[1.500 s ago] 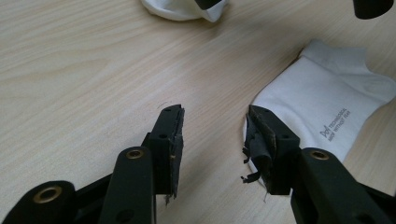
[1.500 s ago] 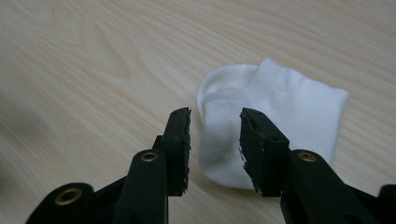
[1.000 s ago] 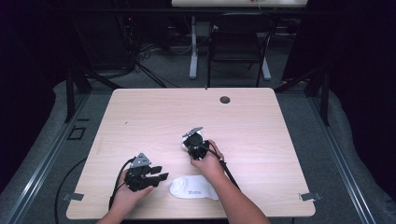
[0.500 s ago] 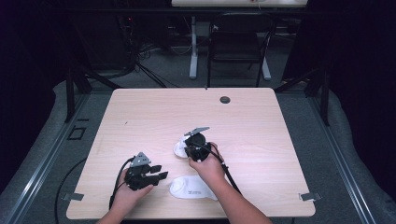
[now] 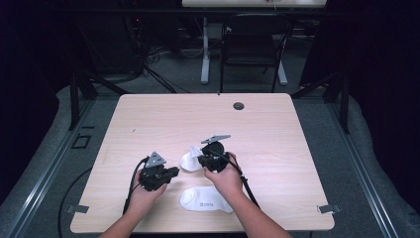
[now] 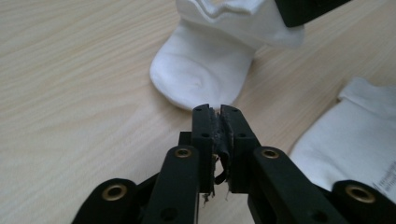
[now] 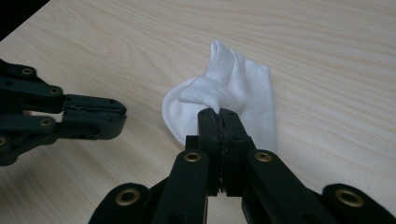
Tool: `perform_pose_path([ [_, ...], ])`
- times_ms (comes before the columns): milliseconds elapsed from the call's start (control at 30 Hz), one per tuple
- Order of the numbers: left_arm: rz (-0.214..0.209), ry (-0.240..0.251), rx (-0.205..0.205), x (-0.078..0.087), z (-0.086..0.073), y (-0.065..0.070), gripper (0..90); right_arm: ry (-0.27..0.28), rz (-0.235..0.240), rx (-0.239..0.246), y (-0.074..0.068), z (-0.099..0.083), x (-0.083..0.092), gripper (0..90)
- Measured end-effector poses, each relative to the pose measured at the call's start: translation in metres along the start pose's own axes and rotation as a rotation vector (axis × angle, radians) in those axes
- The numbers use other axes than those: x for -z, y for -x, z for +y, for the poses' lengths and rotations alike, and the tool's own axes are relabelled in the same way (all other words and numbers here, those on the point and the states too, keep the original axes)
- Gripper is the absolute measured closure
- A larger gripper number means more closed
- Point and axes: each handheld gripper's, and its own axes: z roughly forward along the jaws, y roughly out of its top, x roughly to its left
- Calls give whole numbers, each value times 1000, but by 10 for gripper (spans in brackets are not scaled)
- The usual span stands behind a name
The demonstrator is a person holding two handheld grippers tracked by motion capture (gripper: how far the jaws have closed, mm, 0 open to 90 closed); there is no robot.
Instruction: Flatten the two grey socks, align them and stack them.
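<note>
A small white sock [image 5: 189, 160] lies on the wooden table [image 5: 297, 148], and my right gripper [image 5: 201, 158] is shut on its cuff. In the right gripper view the bunched cuff [image 7: 205, 93] rises into my right gripper [image 7: 218, 114] while the rest of the sock [image 7: 252, 102] stays on the wood. My left gripper [image 5: 174, 171] sits just left of this sock's toe [image 6: 201, 79]. Its jaws have just been closing and my left gripper [image 6: 215, 111] now stands shut with nothing between the pads. A second white sock [image 5: 205, 199] lies flat near the front edge.
A round dark grommet [image 5: 238, 105] sits near the table's far edge. Behind the table stand a black chair [image 5: 252, 49] and a white desk leg [image 5: 205, 54], with cables on the floor. Both forearms come in over the front edge.
The held sock has come into sight left of the right gripper, its cuff lifted. The left gripper has shifted right toward it, and its jaws have shut.
</note>
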Motion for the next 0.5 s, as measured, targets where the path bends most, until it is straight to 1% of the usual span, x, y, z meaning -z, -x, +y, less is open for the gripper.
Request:
perform_pose_path([
  [67, 16, -1, -9, -6, 5, 1, 889, -3, -3, 0, 1, -1, 0, 895],
  [100, 17, 6, -6, -10, 7, 1, 896, -5, -1, -2, 1, -1, 0, 895],
  [167, 28, -5, -3, -18, 11, 0, 899, -1, 3, 1, 1, -1, 0, 896],
  [233, 26, -12, 14, -25, 14, -1, 899, 4, 6, -5, 1, -1, 0, 895],
  [300, 31, -20, 4, -30, 16, -1, 899, 3, 9, -5, 1, -1, 0, 895],
  [400, 40, -36, 2, -38, 17, -4, 899, 8, 11, -5, 2, -1, 2, 895],
  [467, 45, -41, 15, -42, 15, -5, 899, 7, 10, -6, 3, 0, 4, 895],
  [500, 44, -54, 15, -43, 15, -7, 899, 13, 11, -9, 4, -1, 5, 895],
])
